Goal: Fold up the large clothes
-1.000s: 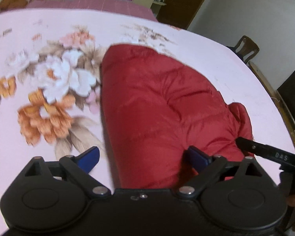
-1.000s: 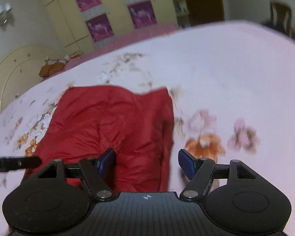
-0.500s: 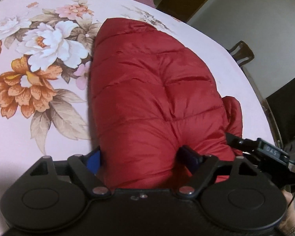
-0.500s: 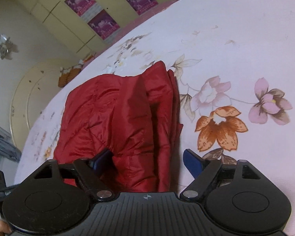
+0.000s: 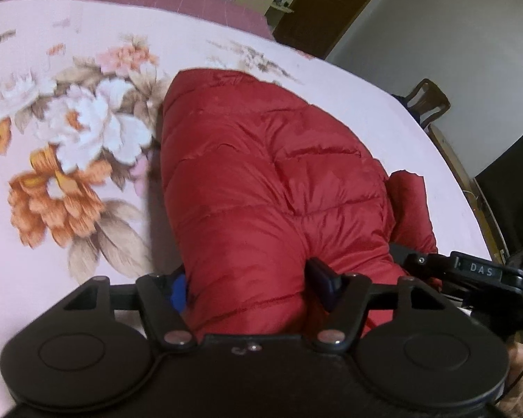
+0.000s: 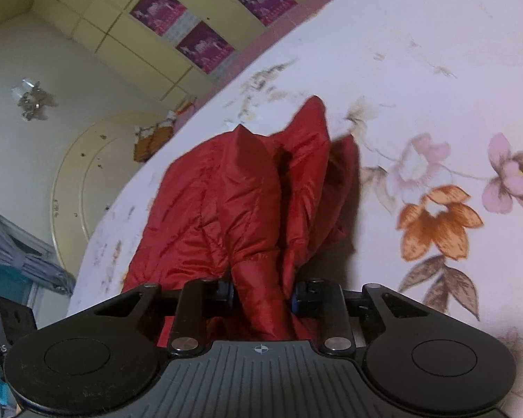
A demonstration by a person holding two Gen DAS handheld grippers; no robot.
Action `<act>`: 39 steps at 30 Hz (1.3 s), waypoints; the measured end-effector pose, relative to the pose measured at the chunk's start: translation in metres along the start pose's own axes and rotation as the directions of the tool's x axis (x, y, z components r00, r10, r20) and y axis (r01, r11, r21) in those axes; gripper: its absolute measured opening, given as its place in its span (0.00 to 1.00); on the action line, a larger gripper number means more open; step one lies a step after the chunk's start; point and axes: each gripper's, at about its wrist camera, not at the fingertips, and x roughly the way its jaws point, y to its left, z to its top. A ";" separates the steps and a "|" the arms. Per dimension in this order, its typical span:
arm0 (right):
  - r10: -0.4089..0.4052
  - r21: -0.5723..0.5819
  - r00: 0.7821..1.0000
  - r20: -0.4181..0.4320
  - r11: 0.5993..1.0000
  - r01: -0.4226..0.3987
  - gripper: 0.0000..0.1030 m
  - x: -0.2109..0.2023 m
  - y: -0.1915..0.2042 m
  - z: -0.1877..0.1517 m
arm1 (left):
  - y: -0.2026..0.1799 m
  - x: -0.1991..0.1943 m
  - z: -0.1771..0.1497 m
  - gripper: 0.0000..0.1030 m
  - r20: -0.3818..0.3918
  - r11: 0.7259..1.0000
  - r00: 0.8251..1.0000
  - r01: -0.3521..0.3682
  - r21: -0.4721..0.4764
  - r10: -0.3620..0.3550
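The red jacket (image 5: 261, 188) lies on the flowery bed (image 5: 52, 52), already folded narrow. The left tool (image 5: 251, 287) is closing around its near end. The right tool (image 6: 261, 294) is closing too, pinching a bunch of it. More folding is probably left.

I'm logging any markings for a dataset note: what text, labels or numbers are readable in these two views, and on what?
"DAS": white letters on the black body of the right gripper, seen in the left wrist view.
Purple posters on the cupboard doors: any print too blurred to read.
Red jacket and floral sheet: no text visible.
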 end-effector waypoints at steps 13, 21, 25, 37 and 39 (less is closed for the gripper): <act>0.115 -0.065 0.993 -0.010 0.991 -0.116 0.26 0.079 0.108 -0.003 | 0.081 -0.072 0.039 0.62 0.125 0.998 0.991 -0.050 -0.037 0.054; 0.135 -0.070 0.991 0.002 0.988 -0.135 0.26 0.176 0.215 -0.037 | 0.206 -0.127 0.071 0.60 0.179 0.997 0.981 -0.060 -0.057 0.070; 0.136 -0.084 0.991 0.006 0.987 -0.135 0.26 0.230 0.264 -0.054 | 0.264 -0.146 0.089 0.60 0.186 0.995 0.978 -0.082 -0.059 0.092; 0.096 -0.118 0.994 -0.056 0.988 -0.103 0.26 0.345 0.321 -0.084 | 0.370 -0.162 0.099 0.62 0.182 0.982 0.966 -0.172 -0.075 0.183; 0.068 -0.132 0.995 -0.066 0.988 -0.076 0.26 0.352 0.316 -0.084 | 0.379 -0.155 0.096 0.65 0.161 0.983 0.971 -0.170 -0.070 0.179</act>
